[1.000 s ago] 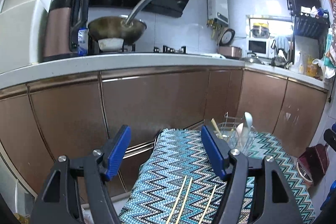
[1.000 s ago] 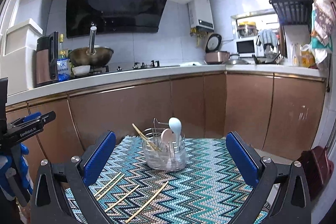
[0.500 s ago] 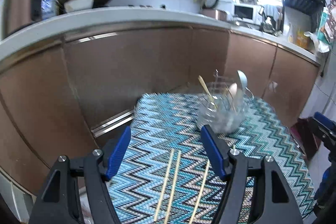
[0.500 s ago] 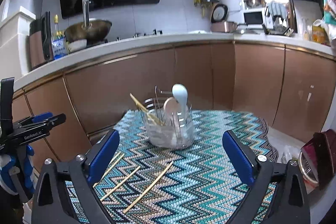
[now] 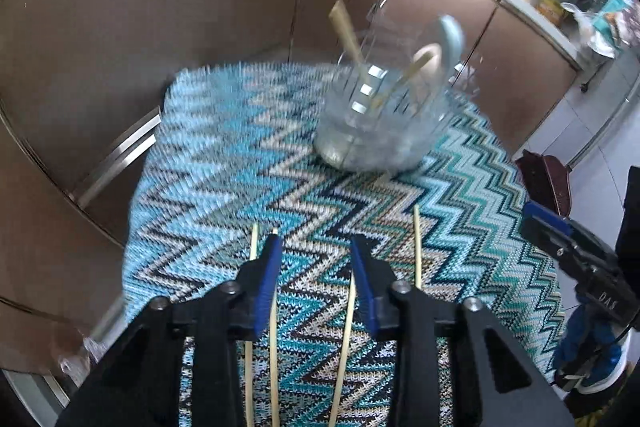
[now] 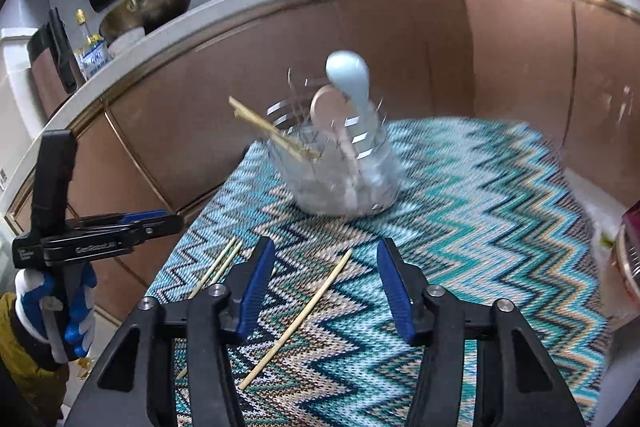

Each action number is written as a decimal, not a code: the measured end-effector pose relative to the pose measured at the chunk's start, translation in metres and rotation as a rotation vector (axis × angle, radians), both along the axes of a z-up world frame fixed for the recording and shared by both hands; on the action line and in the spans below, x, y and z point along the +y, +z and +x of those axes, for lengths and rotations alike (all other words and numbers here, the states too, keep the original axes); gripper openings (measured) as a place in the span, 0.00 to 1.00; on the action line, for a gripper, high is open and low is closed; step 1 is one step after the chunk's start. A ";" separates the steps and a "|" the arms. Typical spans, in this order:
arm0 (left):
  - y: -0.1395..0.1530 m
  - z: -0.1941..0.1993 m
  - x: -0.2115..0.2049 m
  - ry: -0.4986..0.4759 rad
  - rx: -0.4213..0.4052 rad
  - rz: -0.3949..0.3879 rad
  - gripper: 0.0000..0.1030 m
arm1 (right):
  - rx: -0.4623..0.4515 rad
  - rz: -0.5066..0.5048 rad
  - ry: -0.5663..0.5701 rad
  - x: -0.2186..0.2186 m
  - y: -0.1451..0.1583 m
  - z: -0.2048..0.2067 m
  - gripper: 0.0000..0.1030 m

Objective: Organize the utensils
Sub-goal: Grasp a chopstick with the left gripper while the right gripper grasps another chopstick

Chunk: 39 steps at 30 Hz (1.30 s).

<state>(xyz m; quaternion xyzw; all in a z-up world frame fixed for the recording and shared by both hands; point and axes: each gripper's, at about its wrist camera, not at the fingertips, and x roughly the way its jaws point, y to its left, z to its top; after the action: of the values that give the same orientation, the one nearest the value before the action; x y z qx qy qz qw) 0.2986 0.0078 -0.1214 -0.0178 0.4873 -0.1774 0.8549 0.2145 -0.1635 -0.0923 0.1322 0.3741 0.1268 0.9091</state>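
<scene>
Both tools are dipping toward the chopsticks lying short of the utensil holder; left tool and right tool gaping, empty

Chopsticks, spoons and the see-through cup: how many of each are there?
Loose chopsticks: 4
Chopsticks in the holder: 2, as far as the blur shows
Spoons: 2 (1 blue, 1 pink)
Clear holder: 1
Total: 9

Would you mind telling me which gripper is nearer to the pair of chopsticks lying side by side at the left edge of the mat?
Left. The left gripper hovers open directly over the paired chopsticks, one running between its fingers. The right gripper is open further right, over another chopstick.
</scene>
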 end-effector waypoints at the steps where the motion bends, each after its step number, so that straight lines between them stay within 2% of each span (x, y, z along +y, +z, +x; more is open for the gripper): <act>1: -0.006 0.006 0.000 0.002 0.024 0.005 0.30 | 0.028 0.013 0.015 0.003 -0.007 0.008 0.46; 7: -0.031 0.029 0.001 0.002 0.131 0.006 0.26 | 0.135 0.043 0.070 0.013 -0.038 0.036 0.44; 11: -0.039 0.036 -0.001 -0.003 0.160 0.006 0.24 | 0.173 0.052 0.084 0.017 -0.051 0.047 0.44; 13: -0.044 0.039 0.000 0.000 0.178 0.005 0.19 | 0.182 0.052 0.087 0.018 -0.055 0.051 0.44; 15: -0.050 0.043 0.000 0.002 0.197 0.010 0.18 | 0.195 0.052 0.090 0.018 -0.060 0.054 0.43; 20: -0.062 0.050 -0.002 0.010 0.224 0.029 0.16 | 0.223 0.048 0.093 0.017 -0.068 0.064 0.41; 31: -0.075 0.059 -0.002 0.007 0.258 0.059 0.15 | 0.291 0.083 0.086 0.011 -0.081 0.082 0.28; 39: -0.081 0.064 -0.005 -0.003 0.274 0.071 0.14 | 0.362 0.088 0.095 0.018 -0.093 0.100 0.26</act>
<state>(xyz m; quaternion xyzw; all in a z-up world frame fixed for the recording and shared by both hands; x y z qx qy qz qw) 0.3629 0.0029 -0.2024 -0.0111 0.6054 -0.1571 0.7802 0.3141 -0.1459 -0.1852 0.1745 0.5316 0.1599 0.8133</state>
